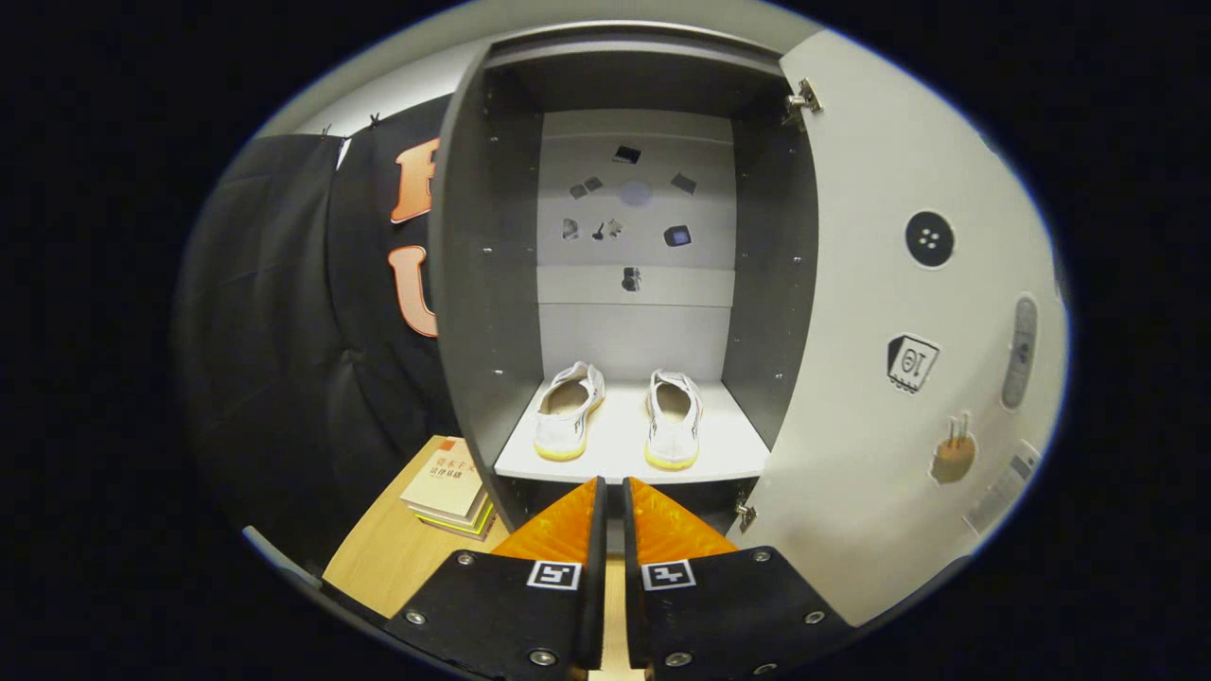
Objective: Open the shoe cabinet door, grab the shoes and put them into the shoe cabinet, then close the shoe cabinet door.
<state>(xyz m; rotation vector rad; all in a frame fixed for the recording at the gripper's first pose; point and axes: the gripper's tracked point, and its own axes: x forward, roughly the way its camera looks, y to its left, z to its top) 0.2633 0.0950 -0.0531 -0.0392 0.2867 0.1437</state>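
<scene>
In the middle of the frame the shoe cabinet (482, 284) stands open, its dark side walls framing a pale back panel dotted with small stickers. On its lower shelf (624, 454) sit the two white shoes, heels toward the camera, toes pointing at the back panel: the left shoe (568, 411) turned slightly, the right shoe (674, 418) close to straight, with a bare strip of shelf between them. The cabinet door (880, 378) is swung wide open at the right of the frame, hinges showing at its top and bottom corners, and its inner face carries several stickers. At the bottom centre the gripper (614, 487) hangs just in front of the shelf's front edge, its fingers drawn nearly together with only a slim gap, holding nothing. At the lower left, a stack of books (447, 490) lies on the wooden tabletop (388, 558) beside the cabinet's left wall.
</scene>
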